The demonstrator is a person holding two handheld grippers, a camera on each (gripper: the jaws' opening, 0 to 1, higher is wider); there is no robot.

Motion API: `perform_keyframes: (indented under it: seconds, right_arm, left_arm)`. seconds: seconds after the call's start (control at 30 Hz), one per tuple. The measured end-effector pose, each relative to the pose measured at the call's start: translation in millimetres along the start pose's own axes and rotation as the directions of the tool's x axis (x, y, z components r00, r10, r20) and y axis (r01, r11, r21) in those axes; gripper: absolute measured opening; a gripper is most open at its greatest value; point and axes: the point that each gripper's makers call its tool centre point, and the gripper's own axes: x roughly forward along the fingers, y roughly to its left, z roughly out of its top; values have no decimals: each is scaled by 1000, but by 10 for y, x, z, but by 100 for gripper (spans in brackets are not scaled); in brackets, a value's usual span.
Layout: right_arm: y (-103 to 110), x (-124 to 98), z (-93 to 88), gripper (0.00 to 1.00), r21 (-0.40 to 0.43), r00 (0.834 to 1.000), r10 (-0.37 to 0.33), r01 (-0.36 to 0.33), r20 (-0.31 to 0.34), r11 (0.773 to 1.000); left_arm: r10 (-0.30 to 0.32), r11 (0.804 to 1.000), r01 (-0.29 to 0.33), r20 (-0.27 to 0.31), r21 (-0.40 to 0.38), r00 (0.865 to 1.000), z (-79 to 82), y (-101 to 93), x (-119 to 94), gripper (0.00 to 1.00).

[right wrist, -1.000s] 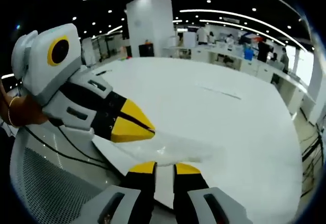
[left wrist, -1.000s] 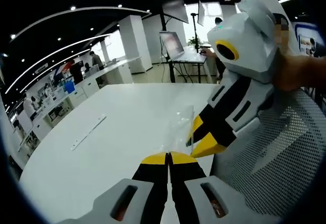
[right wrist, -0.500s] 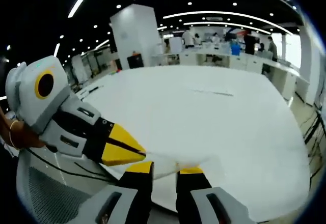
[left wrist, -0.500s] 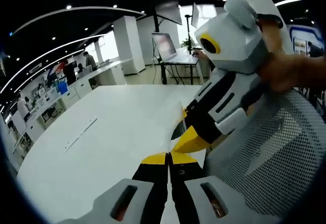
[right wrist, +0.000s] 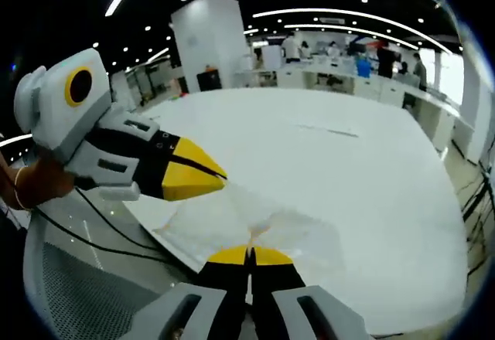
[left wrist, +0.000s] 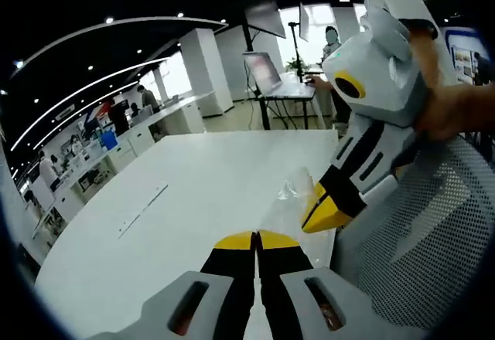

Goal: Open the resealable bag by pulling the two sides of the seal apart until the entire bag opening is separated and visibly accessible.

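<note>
A clear resealable bag hangs over the near edge of the white table, stretched between the two grippers. In the right gripper view my right gripper is shut on the bag's near edge. My left gripper comes in from the left, its yellow jaws together on the bag's upper corner. In the left gripper view my left gripper is shut at the bottom, and the faint bag rises from it. My right gripper reaches down from the right beside the bag, with a hand holding it.
A thin white strip lies on the table farther out. A grey mesh chair stands at the table's near edge, with cables across it. A laptop on a stand, desks and people are in the background.
My right gripper's jaws, open around the bag's edge before, have closed on it. My left gripper has stayed shut. Both hands have shifted slightly and the bag now spreads wider between them.
</note>
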Motion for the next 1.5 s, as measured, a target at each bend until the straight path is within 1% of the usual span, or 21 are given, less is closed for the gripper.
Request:
perform_keyframes:
  seconds: [0.07,0.23,0.4,0.47,0.5,0.53,0.57,0.6,0.73,0.87,1.0,1.1,1.23,1.37,1.4,1.5]
  right_arm:
    - [1,-1,-7,0,2,1000,3,-3,-3,1000]
    - [6,-2,-12,0,-9,1000,4,-4,-4,1000]
    - [-5,1,-12,0,-14,1000,4,-4,-4,1000]
    - [2,2,2,0,-9,1000,10,-10,5,1000]
    - [15,3,32,0,-13,1000,17,-17,23,1000]
    - [23,3,49,0,-15,999,23,-22,33,1000]
    - [59,6,90,0,-7,997,44,-44,56,999]
    - [70,7,99,1,-2,997,54,-54,61,999]
    - [95,19,87,5,-28,997,58,-57,51,998]
    - [92,2,149,9,-31,995,62,-60,82,998]
    - [78,2,155,14,-24,994,59,-57,87,998]
    - [113,10,167,17,-36,993,69,-66,94,997]
    - [105,14,158,19,-49,994,64,-60,88,997]
    - [77,3,173,21,-44,994,53,-49,100,998]
    - [68,-1,175,22,-42,994,51,-47,101,998]
    - [62,-3,189,27,-44,993,47,-42,110,998]
  left_arm:
    - [20,1000,-20,-3,15,1000,10,34,-7,0]
    - [61,998,-61,2,8,998,31,139,-36,0]
    - [68,998,-68,-4,-4,998,9,163,-44,0]
    - [31,1000,-31,-4,0,1000,3,106,-16,0]
    - [24,1000,-23,-10,15,1000,-3,82,0,0]
    - [13,999,-12,-15,37,1000,-7,61,7,0]
    - [-10,996,13,-34,85,999,-26,-2,28,0]
    - [-20,995,23,-32,92,999,-21,-47,45,0]
    - [-37,994,40,-34,103,999,-15,-97,83,0]
    - [-39,995,42,-43,95,998,-41,-35,106,0]
    - [-9,995,15,-56,99,998,-99,146,107,0]
    - [18,995,-11,-65,99,998,-144,288,107,0]
    - [55,993,-47,-76,105,996,-184,522,125,0]
    - [97,989,-88,-74,115,993,-146,771,146,0]
    - [113,988,-104,-70,116,991,-123,860,149,0]
    - [147,982,-139,-58,126,987,-62,1047,157,0]
